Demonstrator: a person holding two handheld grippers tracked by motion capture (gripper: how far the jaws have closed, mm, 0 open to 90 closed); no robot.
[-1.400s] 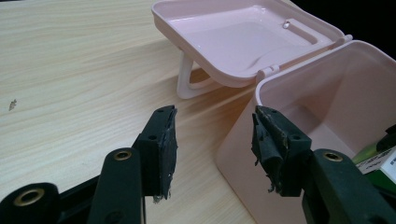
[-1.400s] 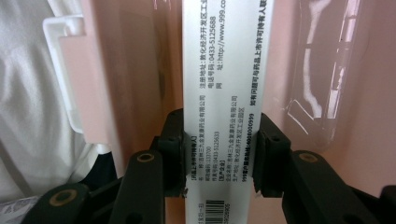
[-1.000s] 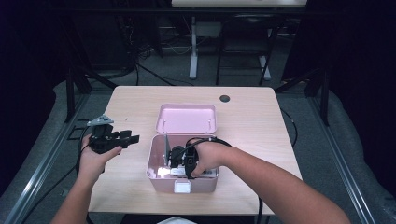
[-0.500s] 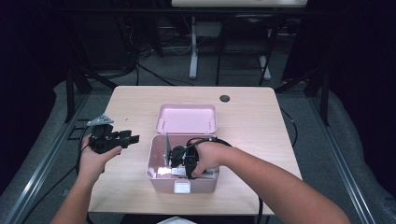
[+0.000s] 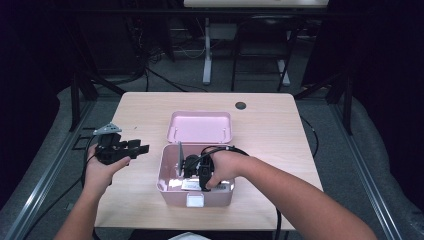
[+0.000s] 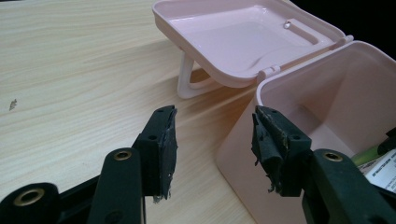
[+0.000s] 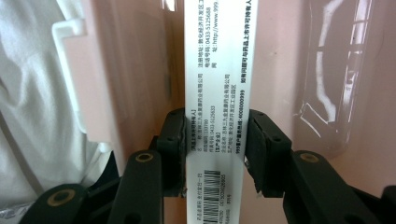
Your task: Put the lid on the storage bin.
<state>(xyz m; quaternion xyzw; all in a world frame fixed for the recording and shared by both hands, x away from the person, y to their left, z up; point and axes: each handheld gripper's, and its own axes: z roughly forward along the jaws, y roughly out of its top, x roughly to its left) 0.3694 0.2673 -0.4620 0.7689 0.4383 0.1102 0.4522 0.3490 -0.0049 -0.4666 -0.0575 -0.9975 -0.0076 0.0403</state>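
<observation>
Right gripper (image 7: 215,149) clamps a white medicine carton (image 7: 217,70) by its narrow sides down inside the pink box (image 5: 167,175), while the left gripper (image 6: 212,140) waits with jaws apart and empty just beside that box's outer wall. Judging by this, the carton is either just going in or about to come out; the hinged lid (image 5: 200,127) beyond the grippers remains open. Beside the right jaws, the carton shows Chinese print, a barcode and "0433-5125688".

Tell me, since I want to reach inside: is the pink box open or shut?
Open: the pink box has its lid swung back onto the table.
</observation>
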